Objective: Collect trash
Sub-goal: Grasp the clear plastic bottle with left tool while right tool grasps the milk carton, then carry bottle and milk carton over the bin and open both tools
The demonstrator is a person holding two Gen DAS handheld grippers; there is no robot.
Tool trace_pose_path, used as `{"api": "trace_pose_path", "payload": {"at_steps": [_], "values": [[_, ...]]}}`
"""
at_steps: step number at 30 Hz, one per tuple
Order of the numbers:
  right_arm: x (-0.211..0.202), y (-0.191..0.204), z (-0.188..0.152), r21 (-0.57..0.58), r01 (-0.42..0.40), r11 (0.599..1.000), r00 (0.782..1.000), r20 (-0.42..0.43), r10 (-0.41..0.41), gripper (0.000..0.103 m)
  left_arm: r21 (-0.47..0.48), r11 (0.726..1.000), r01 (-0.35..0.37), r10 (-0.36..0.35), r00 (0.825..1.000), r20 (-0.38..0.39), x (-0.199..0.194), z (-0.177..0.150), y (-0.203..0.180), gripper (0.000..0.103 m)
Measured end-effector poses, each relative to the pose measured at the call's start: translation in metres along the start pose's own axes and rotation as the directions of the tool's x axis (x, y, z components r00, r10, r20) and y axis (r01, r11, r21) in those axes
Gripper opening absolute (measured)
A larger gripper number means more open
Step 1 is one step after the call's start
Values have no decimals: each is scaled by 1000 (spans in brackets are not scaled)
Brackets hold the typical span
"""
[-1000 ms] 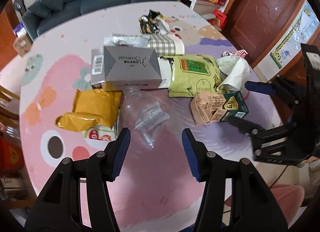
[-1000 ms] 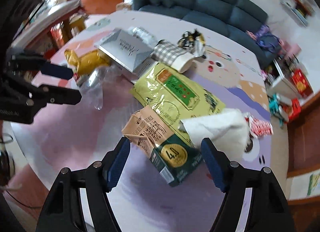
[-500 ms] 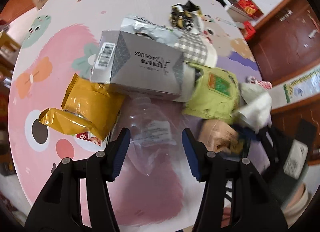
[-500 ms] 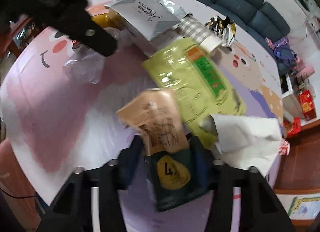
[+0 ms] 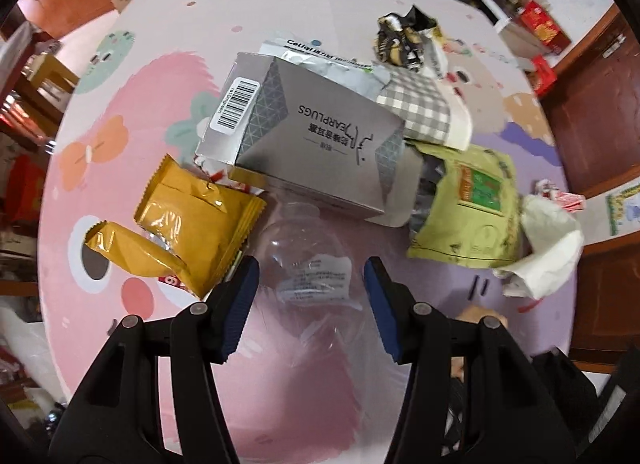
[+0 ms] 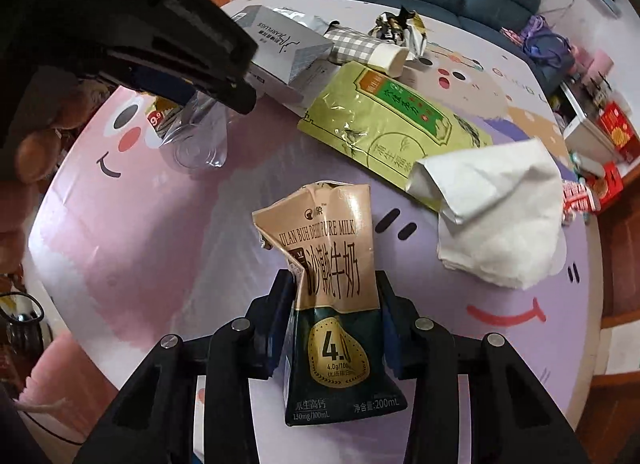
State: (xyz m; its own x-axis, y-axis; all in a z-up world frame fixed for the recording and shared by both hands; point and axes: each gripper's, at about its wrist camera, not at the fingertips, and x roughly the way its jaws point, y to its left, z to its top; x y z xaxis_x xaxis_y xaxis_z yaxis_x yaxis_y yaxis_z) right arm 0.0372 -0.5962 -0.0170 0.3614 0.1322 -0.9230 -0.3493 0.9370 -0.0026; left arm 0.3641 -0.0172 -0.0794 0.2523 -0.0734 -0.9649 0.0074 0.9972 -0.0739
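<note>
Crumpled tan-and-dark-green card makes up the milk carton [image 6: 334, 304], which stands upright in the right gripper [image 6: 334, 316], its two fingers pinching the carton's lower half from either side, at 6 o'clock in the right wrist view. The top is crushed and torn open. Its print reads "PURE MILK", large Chinese characters, a gold badge with "4.0", and "200mL" along the bottom edge.

At 1 o'clock from the carton lies a green pouch [image 6: 394, 123] with a red-and-green label in Chinese, and at 3 o'clock a white tissue [image 6: 500, 215] overlapping the pouch's corner. All of it rests on a round table [image 6: 140, 232] covered in pink and lilac cartoon faces.

In the left wrist view the left gripper [image 5: 312, 292] has its fingers spread wide on either side of a clear plastic bottle [image 5: 308, 260] with a small white label, print too small to read. At 12 o'clock from the bottle sits a grey box [image 5: 308, 139] marked "EARPLUGS" with a barcode; at 9 o'clock, a yellow snack bag [image 5: 188, 223]; beyond the box, a checked paper cup [image 5: 428, 111].
</note>
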Motion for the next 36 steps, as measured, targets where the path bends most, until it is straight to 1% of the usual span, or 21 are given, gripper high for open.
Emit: {"api": "trace_pose_path", "payload": {"at_steps": [1,5,8,12,13,14,16,18,19,20,24,25,26,29,33,36], "values": [[-1,0,0,11,-4,1000,1000,2,4,40,3,1000,-27,27,1000,-2,2,1,-2,51],[-5,-6,-1,74,-15,997,1000,13,14,40,20,996,-87,87,996,0,7,3,-8,51],[-6,-11,-1,119,-22,993,999,26,19,39,19,997,-79,79,996,-30,13,0,-5,50],[-11,-13,-8,173,-51,984,998,45,43,39,56,995,-86,86,996,-6,8,-9,-6,46],[-13,-13,-10,187,-57,981,998,48,49,39,64,994,-89,89,996,-1,7,-11,-7,43],[-14,-12,-13,196,-64,978,997,52,55,39,71,994,-82,82,997,-1,5,-15,-7,43],[-20,-10,-21,214,-78,974,996,61,67,39,74,996,-55,55,998,-4,1,-23,-5,41],[-28,-5,-30,225,-92,970,994,73,77,39,80,997,-6,7,1000,-12,-4,-33,-3,34],[-33,-3,-35,231,-97,968,993,82,81,39,85,996,27,-26,1000,-14,-8,-40,-2,34],[-38,0,-40,238,-104,966,992,90,84,39,89,995,45,-44,999,-13,-10,-46,-2,34],[-62,7,-61,273,-123,954,988,127,91,39,136,982,131,-135,991,19,-32,-77,2,33],[-68,8,-66,281,-125,951,987,135,90,39,146,978,150,-156,987,25,-37,-85,3,30],[-75,9,-73,291,-130,948,985,146,90,39,160,972,175,-182,983,30,-43,-96,4,22],[-97,15,-93,309,-134,942,981,173,83,39,198,950,241,-255,966,45,-60,-125,7,22],[-123,22,-121,326,-139,935,977,198,76,39,279,916,287,-316,946,68,-81,-165,7,22],[-142,28,-147,355,-141,924,975,213,67,39,355,879,319,-370,925,84,-97,-197,4,22]]}}
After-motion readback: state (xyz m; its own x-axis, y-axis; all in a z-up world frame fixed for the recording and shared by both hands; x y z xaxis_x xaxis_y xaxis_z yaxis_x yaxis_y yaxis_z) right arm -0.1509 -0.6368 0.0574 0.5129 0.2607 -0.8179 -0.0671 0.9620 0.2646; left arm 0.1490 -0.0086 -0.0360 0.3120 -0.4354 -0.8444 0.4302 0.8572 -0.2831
